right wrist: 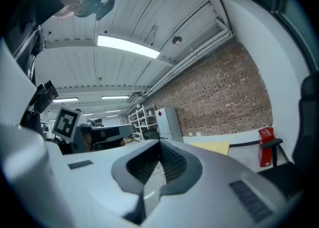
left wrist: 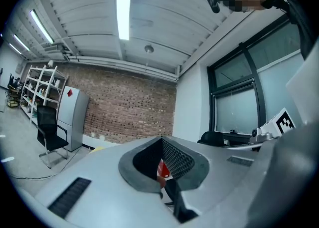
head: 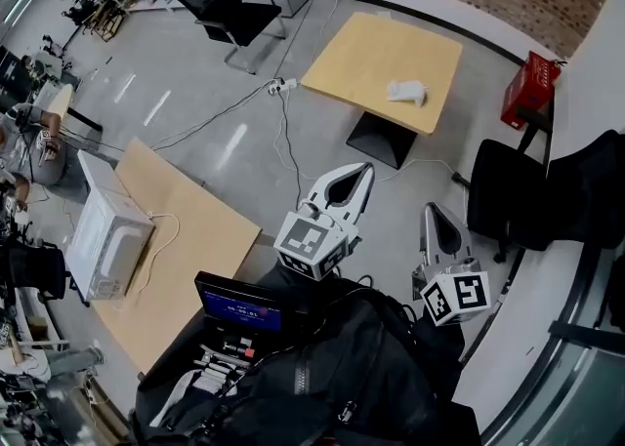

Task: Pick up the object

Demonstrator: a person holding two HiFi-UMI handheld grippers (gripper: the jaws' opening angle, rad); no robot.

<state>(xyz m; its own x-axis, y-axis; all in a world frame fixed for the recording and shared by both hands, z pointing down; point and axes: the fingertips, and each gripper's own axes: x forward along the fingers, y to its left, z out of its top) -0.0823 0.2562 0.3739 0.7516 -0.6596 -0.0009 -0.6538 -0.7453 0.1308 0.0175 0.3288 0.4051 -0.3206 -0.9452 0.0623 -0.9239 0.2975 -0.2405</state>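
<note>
The object, a small white thing (head: 406,92), lies on a square light-wood table (head: 361,49) across the floor, far ahead of both grippers. My left gripper (head: 365,169) is held near my body and points toward that table, its jaws shut with nothing between them. Beside it, my right gripper (head: 431,208) is also shut and empty. The left gripper view shows the left gripper (left wrist: 160,139) with its jaws meeting, aimed at a brick wall. The right gripper view shows the right gripper (right wrist: 159,143) the same way, with the light-wood table (right wrist: 209,147) far beyond.
A microwave (head: 107,239) stands on a wooden table (head: 195,229) at the left. A black office chair (head: 227,0) is at the back, another black chair (head: 508,205) at the right. A red crate (head: 529,90) sits by the wall. Cables (head: 283,141) cross the floor. A black bag (head: 332,376) and a lit screen (head: 237,305) lie below me.
</note>
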